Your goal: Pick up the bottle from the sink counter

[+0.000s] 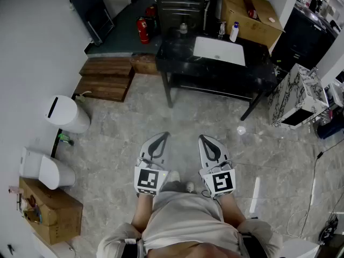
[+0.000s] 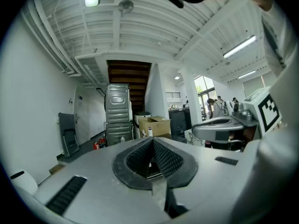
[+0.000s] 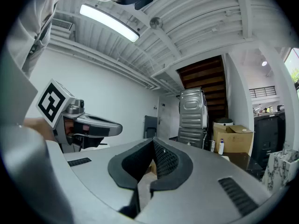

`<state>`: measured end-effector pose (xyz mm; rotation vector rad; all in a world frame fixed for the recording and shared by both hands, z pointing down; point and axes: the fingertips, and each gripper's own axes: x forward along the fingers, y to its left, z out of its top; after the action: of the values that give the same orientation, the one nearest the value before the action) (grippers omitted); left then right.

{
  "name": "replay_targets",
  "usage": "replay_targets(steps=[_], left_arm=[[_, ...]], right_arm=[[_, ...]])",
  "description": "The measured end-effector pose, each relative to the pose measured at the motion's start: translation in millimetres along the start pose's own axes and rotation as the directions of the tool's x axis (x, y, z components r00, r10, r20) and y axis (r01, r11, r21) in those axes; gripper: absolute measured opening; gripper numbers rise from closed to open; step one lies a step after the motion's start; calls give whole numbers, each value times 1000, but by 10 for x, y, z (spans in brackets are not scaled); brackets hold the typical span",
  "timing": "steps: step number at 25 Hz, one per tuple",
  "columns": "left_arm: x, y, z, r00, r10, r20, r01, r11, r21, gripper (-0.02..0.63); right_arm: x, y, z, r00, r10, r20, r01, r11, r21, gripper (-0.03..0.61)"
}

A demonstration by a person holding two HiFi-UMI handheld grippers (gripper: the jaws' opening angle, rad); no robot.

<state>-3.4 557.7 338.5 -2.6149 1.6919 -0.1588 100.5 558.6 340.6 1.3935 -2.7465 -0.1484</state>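
The person is standing at the bottom centre of the head view on the grey stone floor (image 1: 118,144), holding both tools level and side by side. The left claw (image 1: 163,136) is sitting pressed together: in its own view the black ribbed pads (image 2: 164,158) are meeting at the tip with nothing between them. The right claw (image 1: 203,138) is likewise pressed together and gripping nothing, its pads (image 3: 164,160) touching at the front.

The bottle (image 1: 234,31), white with a blue top, is standing upright on the black desk (image 1: 177,63) in the upper middle of the frame, at the back right corner of the white sink basin (image 1: 219,51). It is well apart from both claws, with bare floor lying between. A open cardboard box (image 1: 260,23) is sitting just behind and to the right of it.

Toward the upper left, a red fire extinguisher (image 1: 142,30) is standing near the wall, with wooden steps (image 1: 106,78) below it. A white bin (image 1: 67,113) is resting at the left edge, and a marble-patterned block (image 1: 298,95) is standing at the right.
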Motion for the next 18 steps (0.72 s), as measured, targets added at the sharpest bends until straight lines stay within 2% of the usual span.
replay_targets(steps=[8, 18], left_arm=[[-85, -183, 30, 1000, 0, 1, 0, 1000, 4, 2], [29, -25, -14, 1000, 9, 8, -9, 999, -43, 1]], right_arm=[[-145, -23, 3, 999, 4, 39, -3, 1000, -17, -5], [36, -77, 4, 999, 8, 38, -9, 1000, 20, -5]])
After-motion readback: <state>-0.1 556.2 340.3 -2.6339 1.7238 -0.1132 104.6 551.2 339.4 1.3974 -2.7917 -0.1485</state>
